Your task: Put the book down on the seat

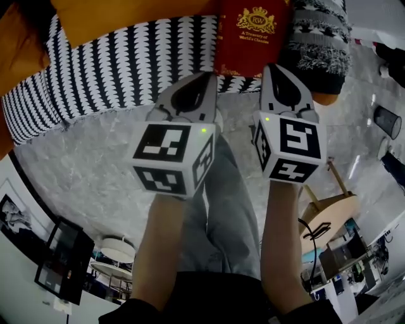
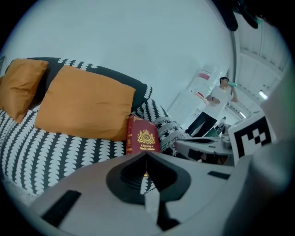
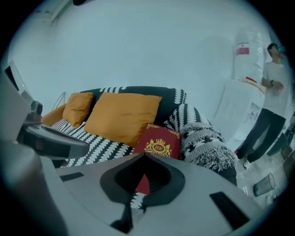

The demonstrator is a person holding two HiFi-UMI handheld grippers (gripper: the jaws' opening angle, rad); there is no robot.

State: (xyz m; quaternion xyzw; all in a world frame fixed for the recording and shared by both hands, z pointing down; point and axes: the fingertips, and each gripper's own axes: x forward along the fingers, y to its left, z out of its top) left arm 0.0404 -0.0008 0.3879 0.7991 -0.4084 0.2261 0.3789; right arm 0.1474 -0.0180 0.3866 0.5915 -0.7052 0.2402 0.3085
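Both pairs of jaws closed and empty, left hand-held gripper [image 1: 207, 76] and right hand-held gripper [image 1: 269, 67] hover near the red book [image 1: 253, 39] propped upright on the sofa seat [image 1: 114, 76] between orange cushion [image 1: 126, 18] and fringed throw [image 1: 317, 39]; a closed-jaw nudge could tip it onto the floor [image 1: 88, 166].

Book [image 1: 253, 35]: dark red cover, slight sheen, shiny gold print. Seat [image 1: 120, 69]: woven cloth, blk/wht, matt. Cushion [image 2: 85, 103]: plain orange cloth, matt. Throw [image 1: 316, 38]: fuzzy knit w/ shaggy fringe. Floor [image 1: 82, 171]: grey marble-look, polished, glossy. Left hand-held gripper [image 1: 205, 79] & right hand-held gripper [image 1: 273, 69]: smooth matt grey plastic.
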